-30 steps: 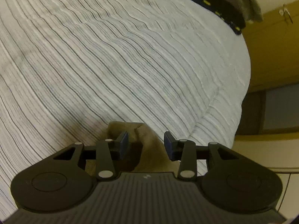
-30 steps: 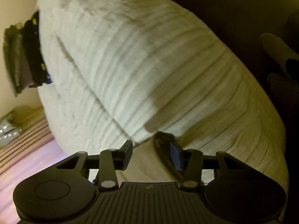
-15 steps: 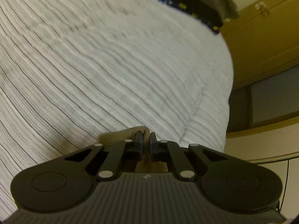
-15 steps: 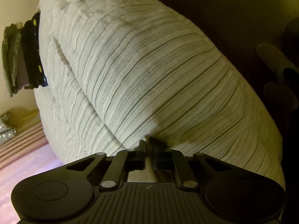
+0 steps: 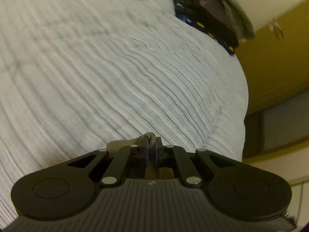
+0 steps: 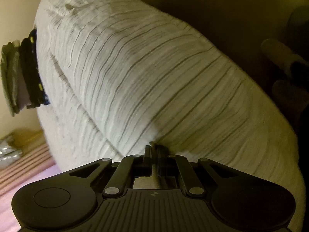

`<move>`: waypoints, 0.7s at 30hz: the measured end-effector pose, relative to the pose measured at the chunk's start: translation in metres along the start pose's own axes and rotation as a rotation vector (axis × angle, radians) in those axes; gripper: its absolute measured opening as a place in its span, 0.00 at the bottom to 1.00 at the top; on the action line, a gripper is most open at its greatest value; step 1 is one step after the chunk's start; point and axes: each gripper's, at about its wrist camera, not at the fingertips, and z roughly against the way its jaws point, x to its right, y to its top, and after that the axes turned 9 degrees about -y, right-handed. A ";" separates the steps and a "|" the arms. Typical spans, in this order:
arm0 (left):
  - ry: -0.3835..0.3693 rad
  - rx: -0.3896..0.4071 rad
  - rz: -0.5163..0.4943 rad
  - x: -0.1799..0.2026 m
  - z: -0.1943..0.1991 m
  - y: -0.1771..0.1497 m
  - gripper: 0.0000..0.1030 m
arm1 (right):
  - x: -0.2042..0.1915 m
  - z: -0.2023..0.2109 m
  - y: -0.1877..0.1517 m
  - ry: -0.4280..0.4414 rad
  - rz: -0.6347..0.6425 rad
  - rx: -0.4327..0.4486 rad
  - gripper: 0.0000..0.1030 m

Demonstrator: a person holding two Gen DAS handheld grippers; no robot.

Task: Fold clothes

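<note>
One tan garment [image 5: 123,144], bunched on the striped bedspread [image 5: 115,67]

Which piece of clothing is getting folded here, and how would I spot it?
Start at the striped white bedspread covering the bed. At its near edge lies a tan garment, pinched by the left gripper. It is plain tan, unlike the dark stack of clothes at the far end.

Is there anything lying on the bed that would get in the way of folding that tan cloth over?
Nothing visible does. Both claws, left and right, are shut on the tan cloth, and the striped bedcover ahead lies bare. The pile of folded clothes sits at the bed's far edge, well clear.
</note>
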 end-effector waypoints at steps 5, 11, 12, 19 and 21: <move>0.059 0.091 -0.059 0.022 0.035 -0.009 0.09 | -0.041 0.026 -0.002 -0.094 0.410 0.136 0.03; 0.080 0.245 0.011 0.031 0.104 -0.059 0.06 | -0.082 0.061 -0.037 -0.178 0.990 0.359 0.03; 0.083 0.237 0.000 0.033 0.109 -0.075 0.04 | -0.085 0.060 -0.049 -0.172 1.090 0.354 0.03; 0.166 0.181 0.004 0.024 0.093 -0.167 0.00 | -0.067 0.013 -0.129 -0.161 1.705 0.207 0.03; 0.188 0.224 0.072 0.006 0.093 -0.173 0.02 | -0.060 -0.001 -0.130 -0.205 1.791 0.204 0.03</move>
